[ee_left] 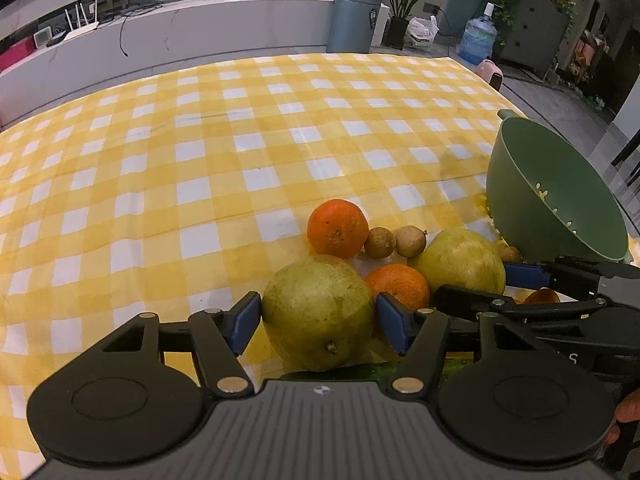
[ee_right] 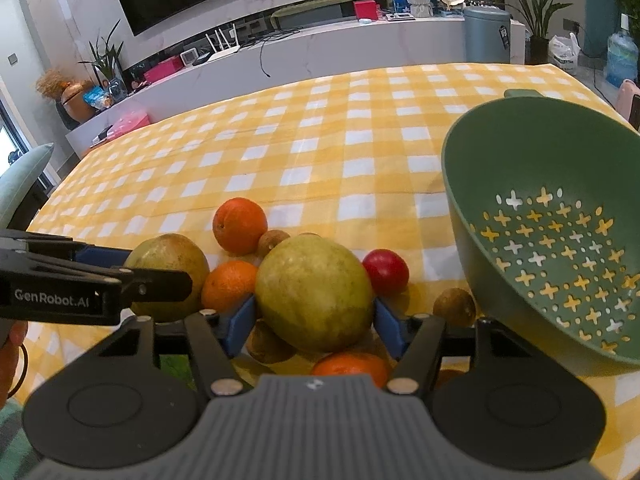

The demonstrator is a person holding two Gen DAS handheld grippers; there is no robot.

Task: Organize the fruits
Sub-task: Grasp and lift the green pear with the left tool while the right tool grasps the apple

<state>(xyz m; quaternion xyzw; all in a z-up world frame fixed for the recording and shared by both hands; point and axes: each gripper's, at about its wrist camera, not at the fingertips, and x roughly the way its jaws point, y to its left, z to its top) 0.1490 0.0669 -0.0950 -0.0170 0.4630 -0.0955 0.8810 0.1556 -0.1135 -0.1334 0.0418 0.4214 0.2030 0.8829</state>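
A pile of fruit lies on the yellow checked tablecloth (ee_left: 200,160). My left gripper (ee_left: 318,320) is shut on a yellow-green pear (ee_left: 316,312). My right gripper (ee_right: 314,320) is shut on a second yellow-green pear (ee_right: 314,292), which also shows in the left wrist view (ee_left: 460,264). Around them lie oranges (ee_left: 338,228) (ee_left: 398,284) (ee_right: 239,225), small brown fruits (ee_left: 410,241) (ee_right: 454,306) and a red fruit (ee_right: 386,271). A green perforated colander (ee_right: 540,240) stands empty to the right; it also shows in the left wrist view (ee_left: 556,200).
Beyond the table's far edge stand a white counter (ee_right: 360,48), a grey bin (ee_left: 354,20) and potted plants (ee_left: 404,4). A grey-green chair back (ee_right: 20,180) is at the table's left side.
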